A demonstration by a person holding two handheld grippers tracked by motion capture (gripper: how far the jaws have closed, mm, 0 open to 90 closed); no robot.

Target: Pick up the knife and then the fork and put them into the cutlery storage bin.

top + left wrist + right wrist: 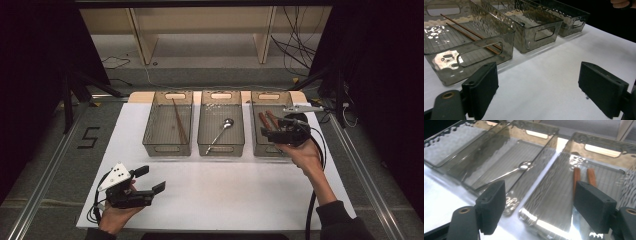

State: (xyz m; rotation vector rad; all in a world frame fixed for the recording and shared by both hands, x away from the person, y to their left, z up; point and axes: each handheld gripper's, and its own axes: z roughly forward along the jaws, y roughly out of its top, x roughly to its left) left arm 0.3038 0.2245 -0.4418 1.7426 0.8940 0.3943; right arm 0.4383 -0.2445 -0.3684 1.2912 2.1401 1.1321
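High view: my right hand-held gripper (267, 134) hovers over the near end of the right bin (256, 145), jaws apart with nothing between them, and the 2 brown-handled utensils (266, 118) lie inside that bin toward its far end. My left hand-held gripper (150, 180) sits idle near the bench's (225, 195) front-left corner, jaws spread wide and empty.

What worries me: the bins are thin, clear, rippled plastic with upright walls and cut-out handles, so I think a jaw catching the rim as I pull away could drag or tip the whole bin along the smooth white bench. The glare off those wavy walls also makes depth hard to judge in the right gripper view. My cable trailing by the bench's right edge could snag, I'd guess.

The 2 handles look like smooth reddish wood, rounded and slender. The middle bin (220, 145) holds a shiny metal spoon (220, 131), the left bin (167, 145) 2 thin brown chopsticks (179, 121). My jaw pads are matte black blocks.
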